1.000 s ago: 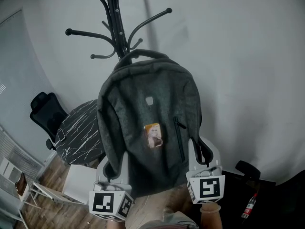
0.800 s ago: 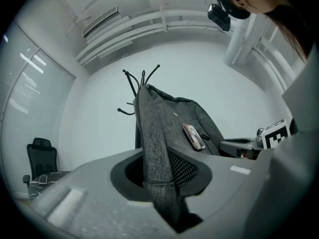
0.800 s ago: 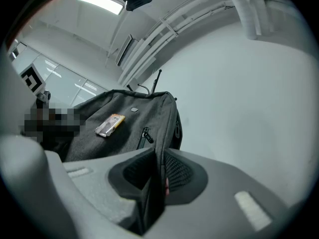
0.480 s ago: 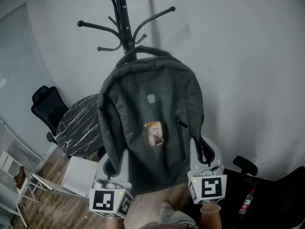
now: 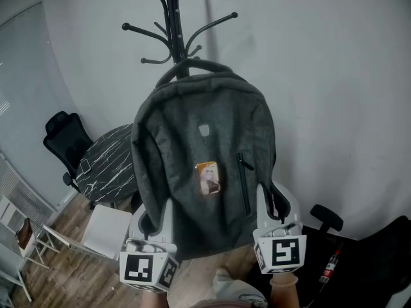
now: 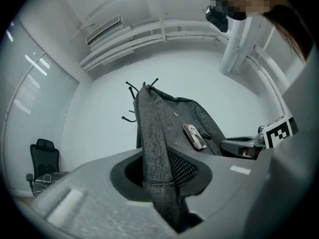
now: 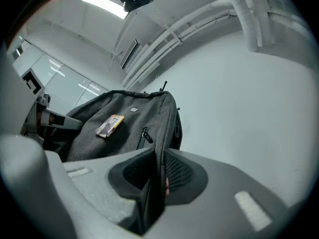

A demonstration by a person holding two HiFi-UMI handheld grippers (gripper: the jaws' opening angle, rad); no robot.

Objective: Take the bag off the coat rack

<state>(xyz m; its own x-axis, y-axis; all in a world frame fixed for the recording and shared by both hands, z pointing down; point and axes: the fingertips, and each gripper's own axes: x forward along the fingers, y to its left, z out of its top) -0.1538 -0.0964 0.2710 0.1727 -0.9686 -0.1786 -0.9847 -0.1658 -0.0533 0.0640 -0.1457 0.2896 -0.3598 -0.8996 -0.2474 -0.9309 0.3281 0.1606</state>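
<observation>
A dark grey backpack with a small picture tag on its front hangs spread in front of the black coat rack. Its top handle lies against the rack's pole; whether it rests on a hook is hidden. My left gripper is shut on the bag's lower left edge. In the left gripper view the grey fabric runs straight between the jaws. My right gripper is shut on the lower right edge, and the right gripper view shows the bag's side pinched between the jaws.
A round dark marble table and a black office chair stand at the left, by the wall. A white seat is below them. Another black chair part and a red-labelled bottle are at the lower right.
In the head view the coat rack has slid right and up, and the table and chair have shifted too. Both grippers have kept their hold on the bag's lower edges.
</observation>
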